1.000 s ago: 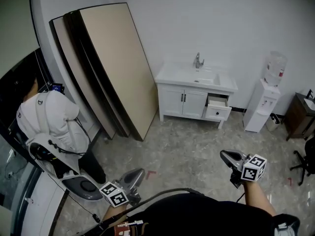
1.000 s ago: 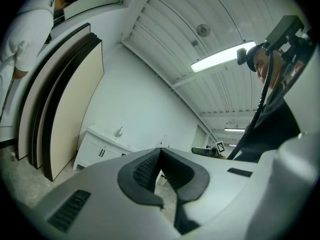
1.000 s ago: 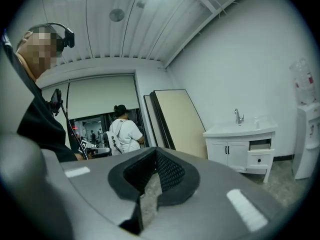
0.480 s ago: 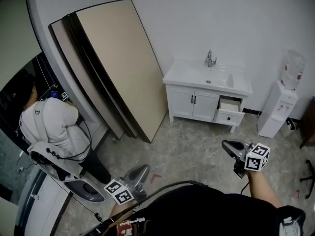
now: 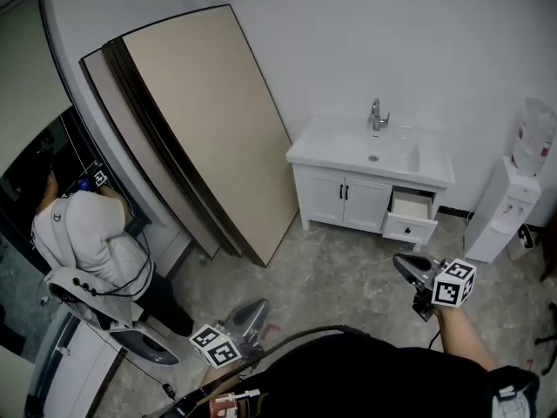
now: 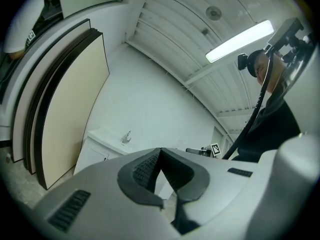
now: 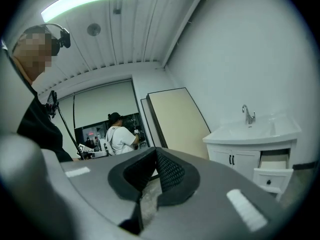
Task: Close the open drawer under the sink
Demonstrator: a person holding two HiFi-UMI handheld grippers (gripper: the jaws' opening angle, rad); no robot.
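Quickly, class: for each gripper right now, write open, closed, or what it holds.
Left gripper: closed, holding nothing.
Right gripper: closed, holding nothing.

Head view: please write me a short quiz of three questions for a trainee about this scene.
1. True or false: the drawer under the sink is closed.
2. In the head view, what stands right of the cabinet? A) water dispenser B) ladder C) fridge
3. Fill in: the right gripper has its jaws ____ and holds nothing.
Key: 1 false, it is pulled out; 2 A; 3 shut.
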